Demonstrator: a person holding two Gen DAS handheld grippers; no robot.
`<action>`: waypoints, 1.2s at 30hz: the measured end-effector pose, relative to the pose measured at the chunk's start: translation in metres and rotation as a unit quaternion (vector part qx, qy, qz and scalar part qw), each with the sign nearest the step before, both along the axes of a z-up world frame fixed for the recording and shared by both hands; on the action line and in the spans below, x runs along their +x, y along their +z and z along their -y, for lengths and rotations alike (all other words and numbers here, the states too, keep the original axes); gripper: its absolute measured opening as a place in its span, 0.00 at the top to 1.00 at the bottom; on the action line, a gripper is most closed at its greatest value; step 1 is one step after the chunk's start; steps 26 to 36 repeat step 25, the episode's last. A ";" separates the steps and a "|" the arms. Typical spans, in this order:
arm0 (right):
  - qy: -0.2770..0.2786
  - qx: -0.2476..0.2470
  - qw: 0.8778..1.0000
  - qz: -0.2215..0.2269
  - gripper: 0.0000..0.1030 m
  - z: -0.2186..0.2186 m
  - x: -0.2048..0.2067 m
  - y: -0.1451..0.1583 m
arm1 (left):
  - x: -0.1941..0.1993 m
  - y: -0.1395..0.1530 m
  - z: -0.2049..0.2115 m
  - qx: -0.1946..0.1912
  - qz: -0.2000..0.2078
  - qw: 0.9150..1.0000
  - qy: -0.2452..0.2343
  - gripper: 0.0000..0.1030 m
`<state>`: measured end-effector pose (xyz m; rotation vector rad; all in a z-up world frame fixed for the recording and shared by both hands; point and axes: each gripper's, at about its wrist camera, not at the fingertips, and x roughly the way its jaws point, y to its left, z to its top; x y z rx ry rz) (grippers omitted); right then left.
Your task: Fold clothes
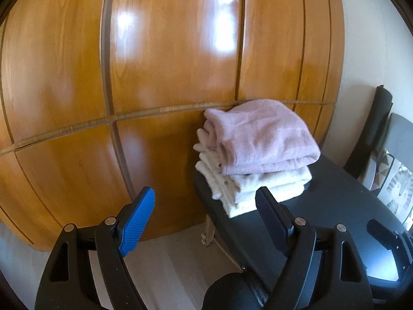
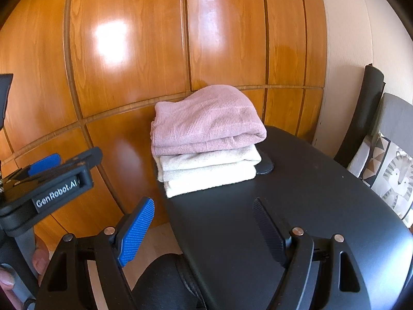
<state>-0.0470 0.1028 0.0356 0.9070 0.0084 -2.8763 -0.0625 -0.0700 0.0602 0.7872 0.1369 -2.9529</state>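
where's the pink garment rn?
The pink garment tops a stack of folded cream garments at the far left end of the black table, against the wooden wardrobe; centre in the right wrist view, right of centre in the left.

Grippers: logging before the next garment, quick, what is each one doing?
Left gripper: open, holding nothing.
Right gripper: open, holding nothing, above the table.

Bench (image 2: 322, 193): bare dark surface at front and right, open to a claw. Far left corner blocked by folded stack (image 2: 206, 139). Wooden wardrobe (image 2: 129, 64) just behind stack. Chair (image 2: 366, 118) borders right edge. Floor strip (image 1: 167, 258) free at left.
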 end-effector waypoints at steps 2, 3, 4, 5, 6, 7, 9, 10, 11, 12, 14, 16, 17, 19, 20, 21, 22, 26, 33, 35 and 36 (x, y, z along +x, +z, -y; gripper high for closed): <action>-0.001 0.001 1.000 0.000 0.22 -0.001 0.000 0.000 | 0.003 0.001 -0.004 -0.001 -0.012 1.000 -0.002 0.14; -0.001 0.001 1.000 0.000 0.22 -0.001 0.000 0.000 | 0.005 0.001 -0.006 -0.003 -0.021 1.000 0.000 0.14; -0.001 0.002 1.000 -0.001 0.22 -0.001 0.000 0.001 | 0.007 0.002 -0.008 -0.008 -0.030 1.000 0.003 0.14; -0.002 0.002 1.000 -0.001 0.22 -0.001 0.000 0.001 | 0.009 0.002 -0.011 -0.017 -0.037 0.999 0.006 0.14; -0.002 0.003 1.000 -0.001 0.22 -0.002 0.000 0.001 | 0.011 0.003 -0.014 -0.027 -0.046 0.999 0.008 0.14; -0.002 0.004 1.000 -0.001 0.22 -0.002 0.000 0.001 | 0.013 0.004 -0.018 -0.041 -0.052 0.998 0.011 0.14; -0.003 0.007 1.000 0.000 0.21 -0.002 0.000 0.001 | 0.014 0.004 -0.027 -0.072 -0.059 0.995 0.023 0.14; -0.004 0.006 1.000 0.000 0.22 -0.002 0.000 0.001 | 0.015 0.004 -0.030 -0.086 -0.060 0.994 0.035 0.13; -0.004 0.006 1.000 0.001 0.21 -0.002 0.000 0.001 | 0.014 0.003 -0.032 -0.095 -0.056 0.993 0.043 0.14; -0.005 0.006 1.000 0.001 0.22 -0.003 0.000 0.001 | 0.013 0.003 -0.033 -0.097 -0.046 0.993 0.045 0.14; -0.005 0.005 1.000 0.002 0.21 -0.004 0.000 0.000 | 0.009 0.002 -0.033 -0.091 -0.015 0.995 0.043 0.14; -0.006 0.005 1.000 0.002 0.21 -0.004 0.000 0.000 | 0.004 -0.001 -0.030 -0.076 0.012 0.996 0.033 0.14; -0.007 0.005 1.000 0.003 0.21 -0.005 0.000 0.000 | 0.003 -0.003 -0.027 -0.070 0.020 0.997 0.031 0.14; -0.008 0.004 1.000 0.004 0.21 -0.005 0.000 -0.001 | 0.003 -0.004 -0.024 -0.057 0.026 0.998 0.024 0.14; -0.008 0.004 1.000 0.004 0.21 -0.006 0.000 -0.001 | 0.003 -0.005 -0.023 -0.051 0.027 0.998 0.020 0.14; -0.008 0.003 1.000 0.004 0.22 -0.006 0.000 -0.001 | 0.004 -0.005 -0.022 -0.047 0.026 0.998 0.017 0.13; -0.009 0.003 1.000 0.005 0.21 -0.006 0.000 -0.001 | 0.006 -0.004 -0.022 -0.046 0.020 0.999 0.017 0.14; -0.010 0.002 1.000 0.006 0.21 -0.007 0.000 -0.002 | 0.012 -0.002 -0.024 -0.043 0.004 0.999 0.016 0.14; -0.010 0.002 1.000 0.006 0.21 -0.007 0.000 -0.002 | 0.012 -0.002 -0.024 -0.043 0.004 0.999 0.016 0.14; -0.010 0.002 1.000 0.006 0.21 -0.007 0.000 -0.002 | 0.012 -0.002 -0.024 -0.043 0.004 0.999 0.016 0.14; -0.010 0.002 1.000 0.006 0.21 -0.007 0.000 -0.002 | 0.012 -0.002 -0.024 -0.043 0.004 0.999 0.016 0.14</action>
